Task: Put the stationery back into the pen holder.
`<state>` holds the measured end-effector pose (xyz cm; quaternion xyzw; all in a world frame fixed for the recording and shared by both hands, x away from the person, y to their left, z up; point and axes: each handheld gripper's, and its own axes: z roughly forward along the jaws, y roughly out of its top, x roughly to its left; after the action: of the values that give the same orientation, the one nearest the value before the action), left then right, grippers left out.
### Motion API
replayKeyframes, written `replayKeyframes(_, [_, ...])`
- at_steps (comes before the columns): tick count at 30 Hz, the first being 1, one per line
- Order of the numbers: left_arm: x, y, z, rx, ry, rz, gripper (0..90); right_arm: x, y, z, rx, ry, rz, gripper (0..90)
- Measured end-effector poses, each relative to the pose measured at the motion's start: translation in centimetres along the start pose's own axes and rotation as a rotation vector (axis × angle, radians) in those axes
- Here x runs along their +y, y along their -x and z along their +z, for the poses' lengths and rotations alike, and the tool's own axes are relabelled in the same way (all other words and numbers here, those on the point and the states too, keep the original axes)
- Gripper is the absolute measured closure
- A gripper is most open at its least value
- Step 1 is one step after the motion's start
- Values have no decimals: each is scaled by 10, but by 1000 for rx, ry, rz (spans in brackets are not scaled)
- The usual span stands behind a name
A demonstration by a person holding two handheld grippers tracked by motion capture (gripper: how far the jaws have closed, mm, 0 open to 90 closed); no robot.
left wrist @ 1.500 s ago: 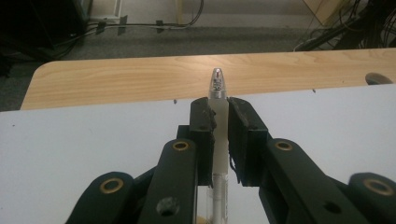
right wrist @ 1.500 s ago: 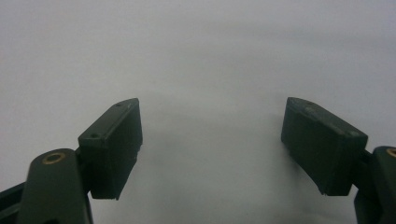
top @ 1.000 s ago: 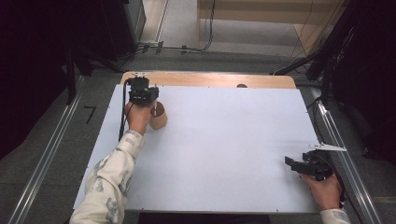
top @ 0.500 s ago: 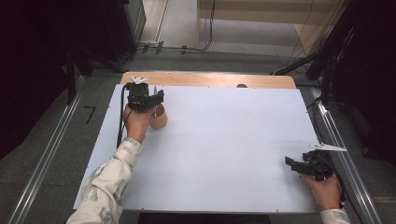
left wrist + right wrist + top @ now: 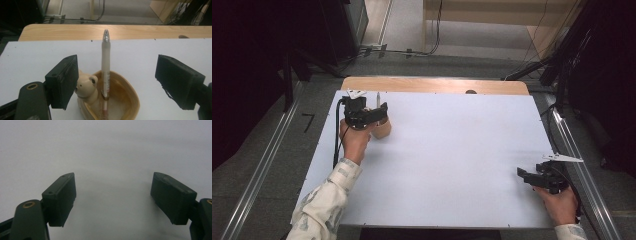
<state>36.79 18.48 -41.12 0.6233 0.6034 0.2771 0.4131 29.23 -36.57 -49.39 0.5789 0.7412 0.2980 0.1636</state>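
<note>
Left tool (image 5: 115, 82): jaws stand wide apart and have just been opening. The pen (image 5: 105, 72) rises between them, but neither pad touches it. It stands on its own, nearly upright, its lower end down inside the ceramic holder (image 5: 125, 97) and its barrel close to the holder's near wall, beside the little bear figure (image 5: 86, 88) on the rim. I judge the pen is now set in place: the holder's depth keeps it standing, so my grip is no longer needed.

From the high view, my left tool (image 5: 362, 114) sits over the holder (image 5: 383, 129) at the far left of the bench (image 5: 452, 165), with the pen tip (image 5: 377, 95) poking up just beyond it. My left hand (image 5: 355, 142) comes in from behind the holder, which gives the jaws a level line on the barrel.

Right tool (image 5: 113, 200): jaws also apart, nothing between them, only bare white bench surface ahead. In the high view it (image 5: 543, 177) rests low at the near right edge, well apart from the holder, parked out of the way as I read it.

Writing: faint print runs along the pen's lower barrel, too small to read. No brand or label legible on the holder or the bench.
</note>
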Motion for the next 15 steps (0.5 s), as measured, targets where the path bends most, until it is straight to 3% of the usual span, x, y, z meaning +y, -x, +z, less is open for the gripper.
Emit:
replayKeyframes(4, [-7,2,-5,-28,-3,-1,187,0,-1,0,1,3,-4,193])
replayKeyframes(15, [-24,-1,-18,-22,14,-7,177,0,-1,-2,1,17,-8,193])
